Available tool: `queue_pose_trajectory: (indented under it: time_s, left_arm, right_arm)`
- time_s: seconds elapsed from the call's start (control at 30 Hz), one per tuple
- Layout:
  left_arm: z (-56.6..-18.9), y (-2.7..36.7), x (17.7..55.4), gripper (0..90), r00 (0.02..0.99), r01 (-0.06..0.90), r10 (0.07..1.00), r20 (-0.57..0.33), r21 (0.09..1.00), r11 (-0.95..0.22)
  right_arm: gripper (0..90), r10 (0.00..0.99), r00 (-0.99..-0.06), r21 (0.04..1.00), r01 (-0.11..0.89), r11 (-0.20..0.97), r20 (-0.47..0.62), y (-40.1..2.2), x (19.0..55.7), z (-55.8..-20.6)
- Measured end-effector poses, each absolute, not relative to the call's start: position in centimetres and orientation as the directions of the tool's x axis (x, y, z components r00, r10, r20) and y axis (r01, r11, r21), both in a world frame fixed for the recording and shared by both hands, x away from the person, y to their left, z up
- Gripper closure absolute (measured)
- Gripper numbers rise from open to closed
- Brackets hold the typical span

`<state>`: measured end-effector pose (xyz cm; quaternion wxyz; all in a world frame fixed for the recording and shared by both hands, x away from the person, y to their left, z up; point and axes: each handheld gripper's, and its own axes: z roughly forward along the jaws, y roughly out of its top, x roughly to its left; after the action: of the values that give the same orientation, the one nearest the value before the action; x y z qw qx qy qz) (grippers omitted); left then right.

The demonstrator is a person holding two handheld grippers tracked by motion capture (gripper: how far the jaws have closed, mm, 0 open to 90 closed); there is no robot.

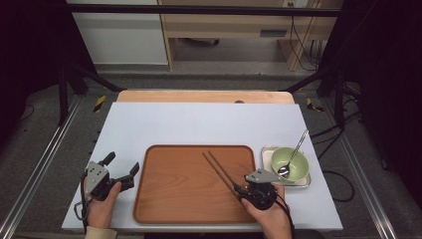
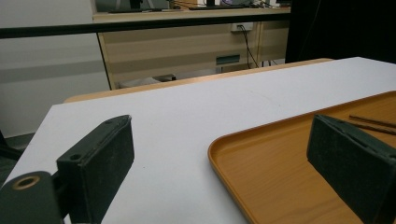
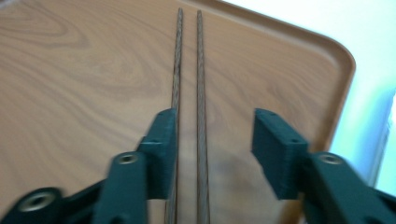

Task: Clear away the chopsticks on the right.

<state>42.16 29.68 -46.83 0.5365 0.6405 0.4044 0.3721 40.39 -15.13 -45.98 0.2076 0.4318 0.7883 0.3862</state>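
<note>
A pair of dark brown chopsticks [image 1: 219, 167] lies side by side on the wooden tray [image 1: 169, 199], slanting from its middle toward the near right. My right gripper [image 1: 242, 190] sits at their near end, and its jaws stand open around the chopsticks [image 3: 198, 93], which rest flat on the tray [image 3: 84, 70]; one stick lies against the left jaw, the right jaw stands apart. My left gripper [image 1: 122, 167] is open and holds nothing, left of the tray over the white table. Its jaws frame the tray's near left corner [image 2: 243, 154] and the chopstick tips [image 2: 371, 123].
A green bowl [image 1: 289, 163] with a metal spoon [image 1: 293, 154] leaning in it stands on a small metal tray [image 1: 268, 152] right of the wooden tray. The white tabletop [image 1: 199, 124] stretches behind the tray. Black frame posts stand at both sides.
</note>
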Motion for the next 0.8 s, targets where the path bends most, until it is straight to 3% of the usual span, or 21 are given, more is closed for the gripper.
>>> queue_pose_trajectory:
  time_s: [0.17,0.33,0.6,0.8]
  left_arm:
    - [-46.8,29.5,42.1,7.0,0.405,0.134,0.914,0.036,0.986,-0.098]
    - [-46.5,28.7,42.0,6.9,0.432,0.146,0.901,0.052,0.981,-0.127]
    - [-45.1,25.2,41.7,12.7,0.564,0.196,0.82,0.101,0.948,-0.251]
    - [-44.3,22.4,41.2,30.2,0.691,0.245,0.719,0.077,0.911,-0.333]
  right_arm:
    - [33.8,0.828,-0.559,0.834,0.44,0.334,-0.037,-14.7,41.3,-45.4]
    - [15.8,0.798,-0.591,0.849,0.356,0.39,-0.119,-14.0,42.8,-45.0]
    - [10.5,0.798,-0.591,0.861,0.338,0.38,-0.121,-15.3,41.9,-45.2]
    - [11.2,0.806,-0.587,0.876,0.348,0.333,-0.074,-15.4,41.5,-45.0]
